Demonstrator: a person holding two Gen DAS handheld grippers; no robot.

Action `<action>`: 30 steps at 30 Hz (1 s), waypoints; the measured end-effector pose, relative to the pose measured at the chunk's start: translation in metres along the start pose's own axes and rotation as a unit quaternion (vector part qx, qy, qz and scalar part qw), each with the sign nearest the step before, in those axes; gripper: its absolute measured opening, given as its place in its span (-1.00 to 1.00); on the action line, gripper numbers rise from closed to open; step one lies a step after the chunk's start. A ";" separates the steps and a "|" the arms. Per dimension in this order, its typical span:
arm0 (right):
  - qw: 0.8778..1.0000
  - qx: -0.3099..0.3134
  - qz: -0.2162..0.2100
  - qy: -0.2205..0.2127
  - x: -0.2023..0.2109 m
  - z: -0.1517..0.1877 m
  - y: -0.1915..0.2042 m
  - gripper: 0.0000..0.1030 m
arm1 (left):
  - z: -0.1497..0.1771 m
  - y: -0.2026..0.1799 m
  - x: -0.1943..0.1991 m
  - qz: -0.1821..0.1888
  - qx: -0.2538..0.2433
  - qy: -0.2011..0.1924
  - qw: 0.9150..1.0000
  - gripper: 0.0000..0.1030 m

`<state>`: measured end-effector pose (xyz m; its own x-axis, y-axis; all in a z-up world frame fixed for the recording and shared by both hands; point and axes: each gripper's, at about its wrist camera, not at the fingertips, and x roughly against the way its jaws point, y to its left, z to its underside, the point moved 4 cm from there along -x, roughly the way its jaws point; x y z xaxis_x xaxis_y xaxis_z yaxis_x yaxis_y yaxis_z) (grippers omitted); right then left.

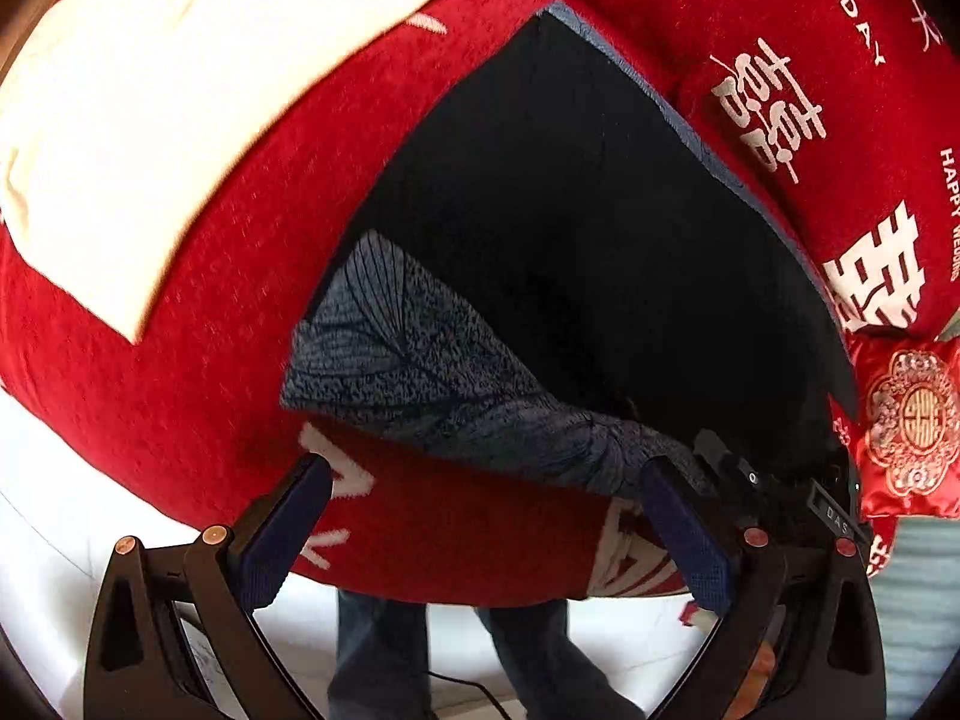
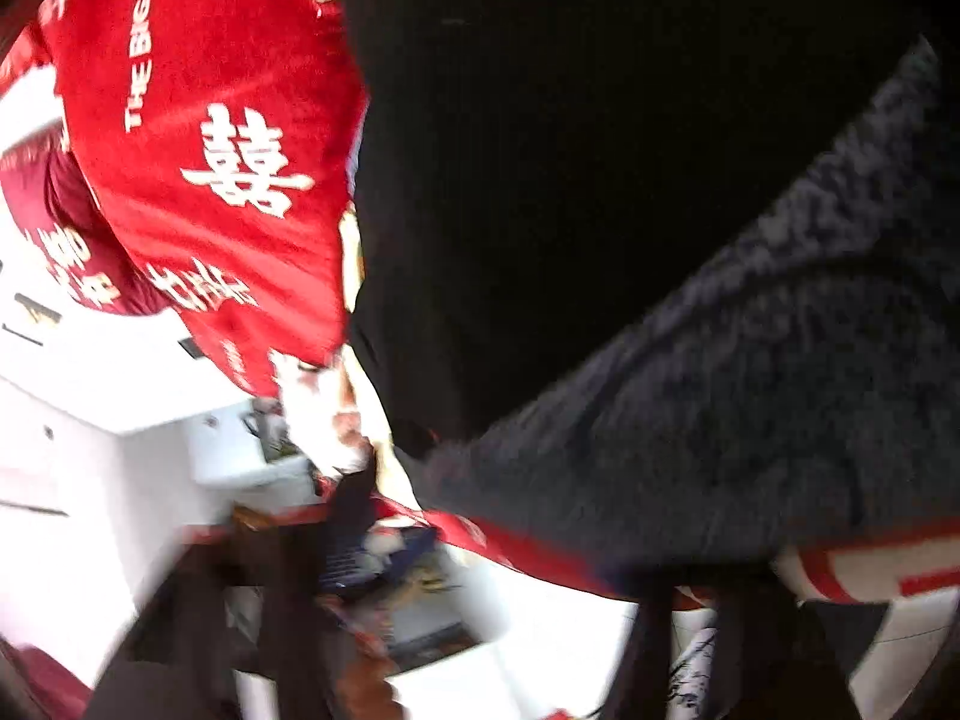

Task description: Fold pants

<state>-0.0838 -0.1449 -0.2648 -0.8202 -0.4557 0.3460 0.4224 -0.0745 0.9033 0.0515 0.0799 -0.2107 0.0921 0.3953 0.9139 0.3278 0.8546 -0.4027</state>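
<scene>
Black pants (image 1: 570,210) lie flat on a red bedspread (image 1: 180,390). Their near end is turned back and shows a blue-grey lining (image 1: 420,360) with a leaf print. My left gripper (image 1: 489,480) is open just in front of that lining, its right finger (image 1: 678,516) touching the lining's edge. At the fold's right corner sits the black housing (image 1: 834,510) of the right tool. The right wrist view is blurred: pants (image 2: 570,180) and lining (image 2: 750,390) fill it. My right gripper (image 2: 480,588) shows only dark smeared fingers (image 2: 282,600), standing apart below the lining's edge.
A white cloth (image 1: 180,90) lies on the bedspread at the far left. A red embroidered cushion (image 1: 912,420) sits at the right. A person's legs in jeans (image 1: 384,660) stand at the bed's near edge on a white floor. White furniture (image 2: 90,420) shows left of the bed.
</scene>
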 end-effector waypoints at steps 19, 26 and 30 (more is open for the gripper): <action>0.994 0.067 0.081 0.011 0.097 0.015 -0.023 -0.10 | -0.025 -0.026 -0.029 0.084 0.074 0.015 0.994 -0.04; 0.996 0.013 0.038 -0.077 0.161 0.009 -0.073 -0.10 | -0.029 -0.032 -0.032 0.077 0.041 0.035 0.996 -0.04; 0.989 -0.041 -0.031 -0.136 0.168 0.003 -0.080 -0.10 | -0.028 -0.029 -0.031 0.076 0.032 0.043 0.996 -0.04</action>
<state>-0.2568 -0.2126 -0.2780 -0.9145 -0.1927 0.3557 0.3882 -0.1710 0.9055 0.0659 0.0333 -0.2262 0.2179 0.4940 0.8417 0.2430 0.8078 -0.5370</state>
